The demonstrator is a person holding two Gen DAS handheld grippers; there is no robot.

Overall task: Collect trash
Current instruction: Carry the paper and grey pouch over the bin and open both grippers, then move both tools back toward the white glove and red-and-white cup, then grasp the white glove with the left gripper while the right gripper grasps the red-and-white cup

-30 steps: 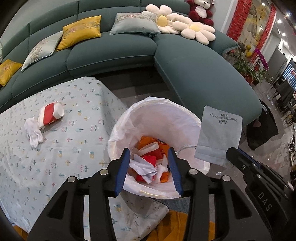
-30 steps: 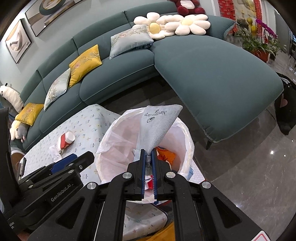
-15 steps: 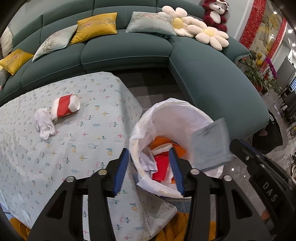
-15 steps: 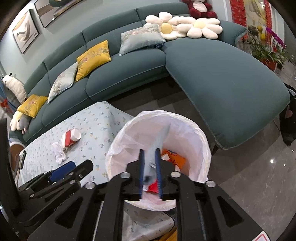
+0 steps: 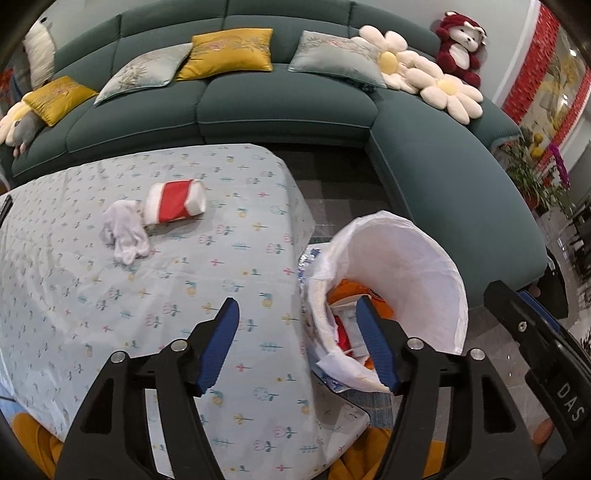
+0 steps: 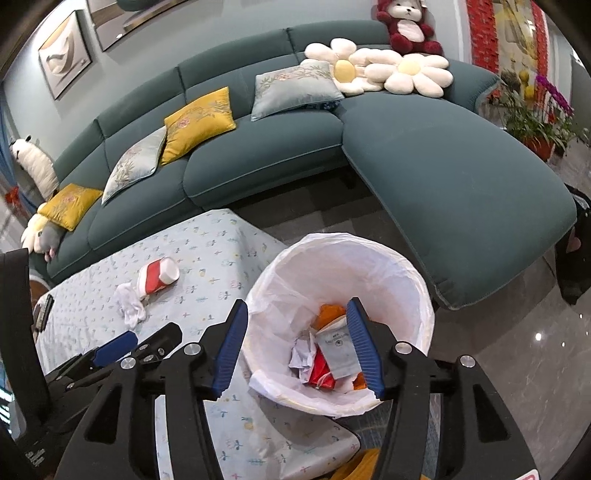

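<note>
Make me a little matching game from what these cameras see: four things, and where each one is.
Things:
1. grey pouch
2. red-and-white cup
3. crumpled white tissue
4. red plush bear

Places:
a. atop the sofa back
b. on its side on the tablecloth
c. inside the lined bin
d. on the tablecloth beside the cup

Pairs: 1-c, 2-b, 3-d, 4-a

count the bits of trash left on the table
2: a red-and-white crushed cup and a white crumpled tissue touching its left end, both on the far side of the table. More may lie out of frame.
</note>
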